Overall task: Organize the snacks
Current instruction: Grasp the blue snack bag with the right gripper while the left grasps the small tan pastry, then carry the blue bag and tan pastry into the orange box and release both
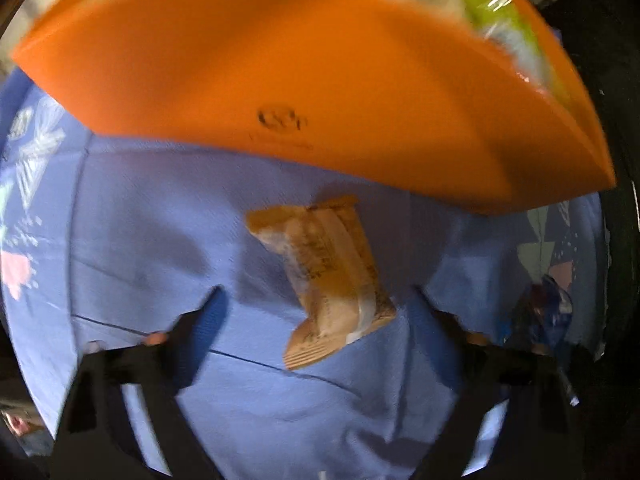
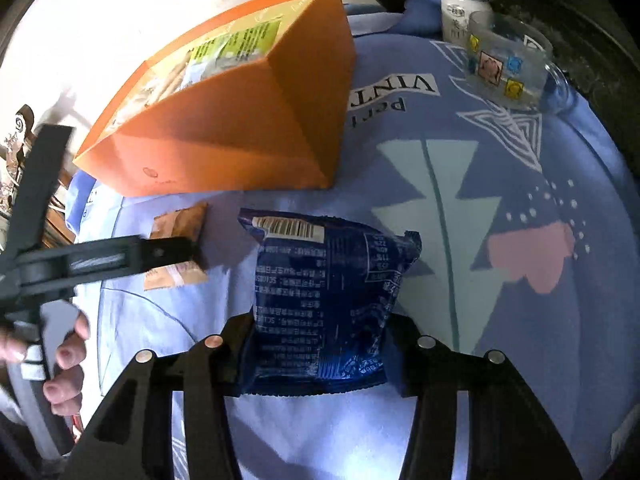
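Your right claw [image 2: 320, 344] straddles the near end of the blue snack bag [image 2: 328, 292]; both fingers touch its sides, so it reads as gripped. The bag lies on the blue cloth-covered surface [image 2: 500, 320], long axis running away from you toward the orange box [image 2: 240, 132]. Your left claw [image 1: 316, 320] stands open over the small tan snack packet [image 1: 332, 276], nothing pinched yet. The packet lies slantwise between its fingers, near end closer to the right-hand finger [image 1: 448, 320]. The box sits just beyond both.
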